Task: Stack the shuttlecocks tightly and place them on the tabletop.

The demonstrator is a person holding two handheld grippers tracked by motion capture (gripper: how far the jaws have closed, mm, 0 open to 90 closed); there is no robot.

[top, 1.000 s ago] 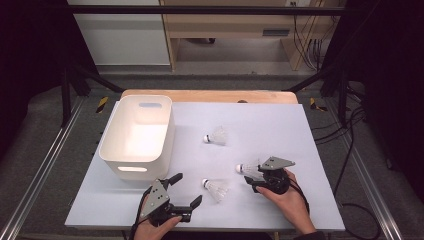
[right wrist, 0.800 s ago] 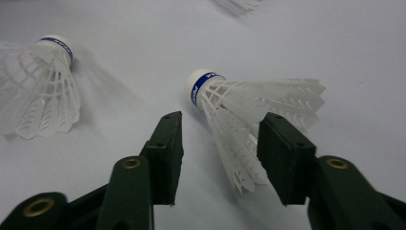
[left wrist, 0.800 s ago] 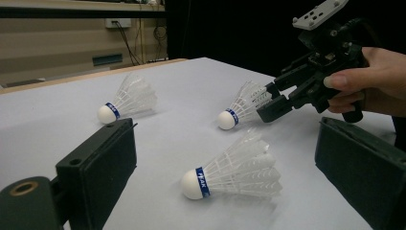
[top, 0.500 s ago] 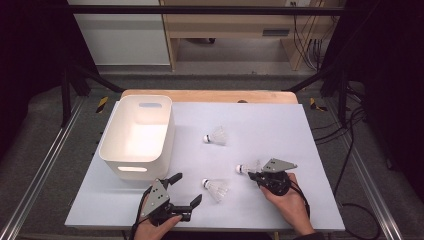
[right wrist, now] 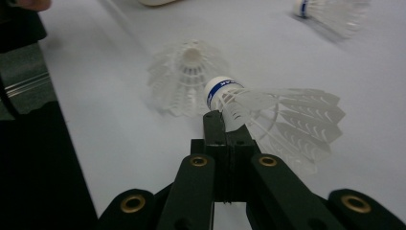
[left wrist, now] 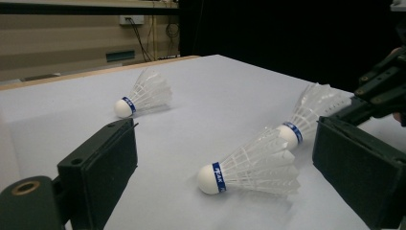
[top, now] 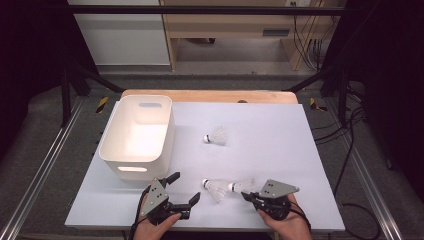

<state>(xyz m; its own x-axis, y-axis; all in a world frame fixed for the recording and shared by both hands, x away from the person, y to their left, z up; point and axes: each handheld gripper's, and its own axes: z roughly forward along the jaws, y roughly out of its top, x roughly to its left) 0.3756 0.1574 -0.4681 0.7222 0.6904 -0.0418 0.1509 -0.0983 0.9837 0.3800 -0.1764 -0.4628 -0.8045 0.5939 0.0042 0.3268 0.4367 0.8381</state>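
Three white shuttlecocks with blue bands are on the white table. My right gripper is shut on the feather skirt of one shuttlecock and holds it just off the table, cork pointing left. A second shuttlecock lies right beside it, between my two grippers. The third shuttlecock lies farther back, mid-table. My left gripper rests open near the front edge and holds nothing. Its jaws frame the lying shuttlecock from a distance.
A white plastic bin with handle cut-outs stands at the left of the table, behind my left gripper. The table's front edge runs just under both hands. A wooden strip borders the far edge.
My right gripper has shut on the shuttlecock's skirt and drawn it toward the front edge, close beside the lying shuttlecock. The left gripper has stayed still.
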